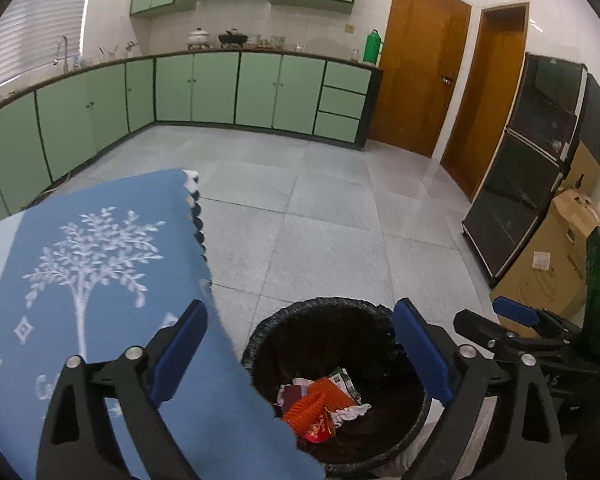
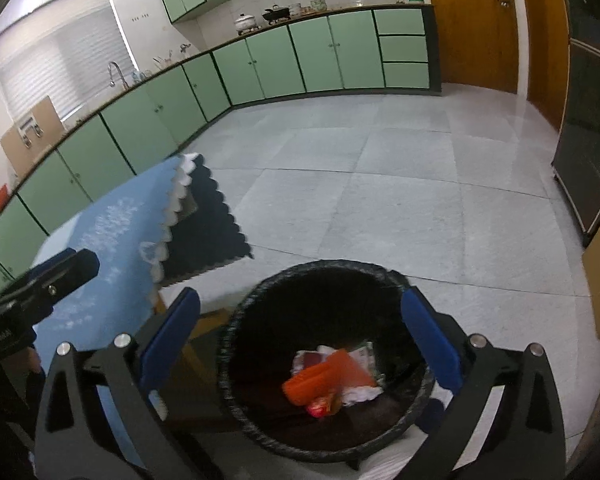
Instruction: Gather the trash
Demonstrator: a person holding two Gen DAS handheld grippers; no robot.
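Below, the round black bag-lined trash bin (image 1: 336,392) stood on the grey tiled floor beside the blue tree-print cloth (image 1: 88,280), holding crumpled orange, red and white wrappers (image 2: 332,380). Both the left gripper (image 1: 300,364) and right gripper (image 2: 300,340) hung over its mouth, jaws wide and empty, the right more squarely centred.

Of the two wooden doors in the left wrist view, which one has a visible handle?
The wider door, beside the green cabinets, has a handle on its right edge. The narrower door next to the dark cabinet shows none.
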